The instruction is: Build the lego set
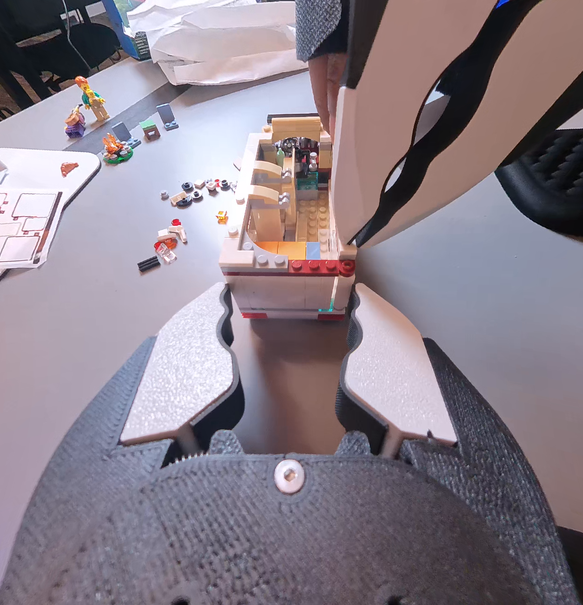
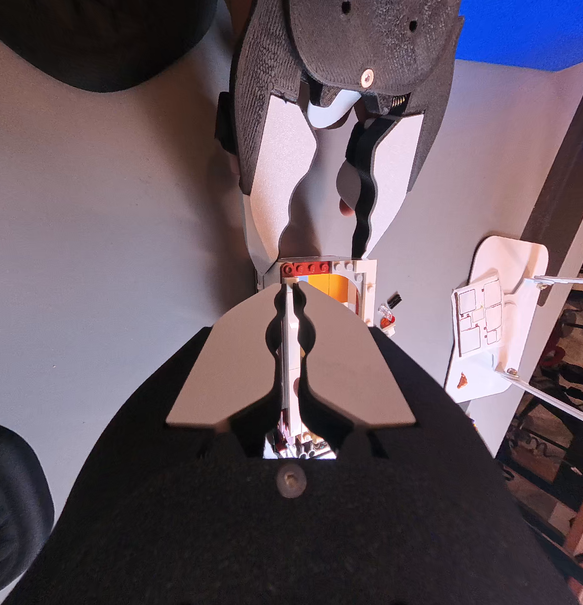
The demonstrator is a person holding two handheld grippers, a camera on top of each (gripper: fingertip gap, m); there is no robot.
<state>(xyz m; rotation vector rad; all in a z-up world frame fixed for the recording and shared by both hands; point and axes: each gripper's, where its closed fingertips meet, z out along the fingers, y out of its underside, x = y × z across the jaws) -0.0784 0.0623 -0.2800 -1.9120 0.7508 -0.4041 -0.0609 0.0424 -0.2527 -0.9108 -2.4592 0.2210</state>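
Observation:
A toy brick camper van [image 1: 283,288], white with a dark red stripe and no roof, stands on the grey table [image 1: 87,327]. My left gripper [image 1: 290,294] straddles the van's rear end low down, with both pads against its sides. The right wrist view shows this gripper [image 2: 311,262] at the same end of the van [image 2: 329,281]. My right gripper [image 2: 287,288] comes down from above, shut on the van's thin white side wall [image 2: 288,314] near the rear corner. Its fingertips also show in the left wrist view [image 1: 353,244].
Loose small bricks [image 1: 172,235] lie left of the van, with more [image 1: 198,191] farther back. A minifigure [image 1: 93,98], a brick campfire [image 1: 116,150] and a white board with a sticker sheet [image 1: 21,222] are at the left. Crumpled white paper [image 1: 224,42] lies behind. A black chair [image 1: 551,183] is at the right. Across from one pair of fingers to the other is roughly 4 cm.

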